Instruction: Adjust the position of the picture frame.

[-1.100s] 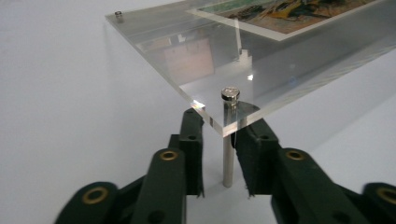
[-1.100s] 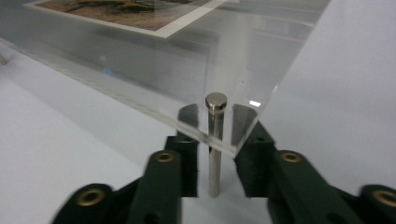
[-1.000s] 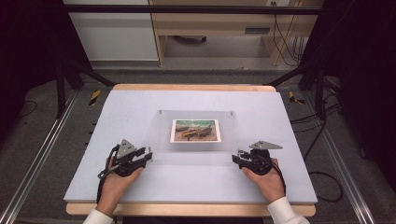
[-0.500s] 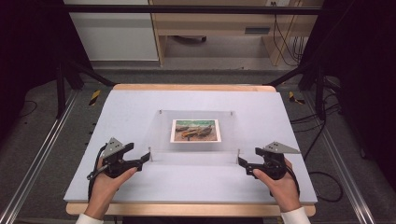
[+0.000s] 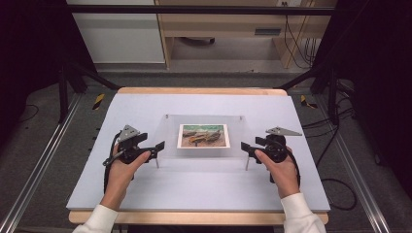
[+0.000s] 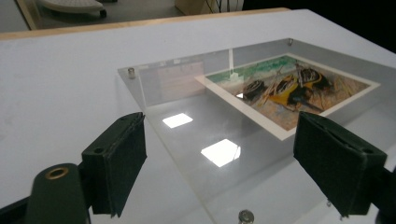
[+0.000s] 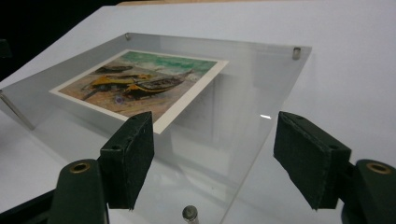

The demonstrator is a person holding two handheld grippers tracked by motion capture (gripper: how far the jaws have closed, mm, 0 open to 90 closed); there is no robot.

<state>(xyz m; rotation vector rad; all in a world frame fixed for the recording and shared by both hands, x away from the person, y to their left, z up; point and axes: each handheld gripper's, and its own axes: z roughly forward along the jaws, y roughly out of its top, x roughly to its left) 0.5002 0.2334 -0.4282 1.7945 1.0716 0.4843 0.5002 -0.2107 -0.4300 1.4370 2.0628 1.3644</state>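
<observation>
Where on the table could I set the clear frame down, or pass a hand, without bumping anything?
The white table is bare in front of the clear frame, between the two hands, and behind it to the far wooden edge. It is tight at the frame's side edges, where the left gripper and right gripper sit open.

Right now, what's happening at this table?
A person holds a gripper in each hand at either side of a clear acrylic photo frame with a boat picture inside. The frame sits tilted on the white table, its near edge raised on metal standoff pins. The left gripper and right gripper both have their fingers spread at the frame's near corners; the jaws have just been opening, with nothing clamped between them.
</observation>
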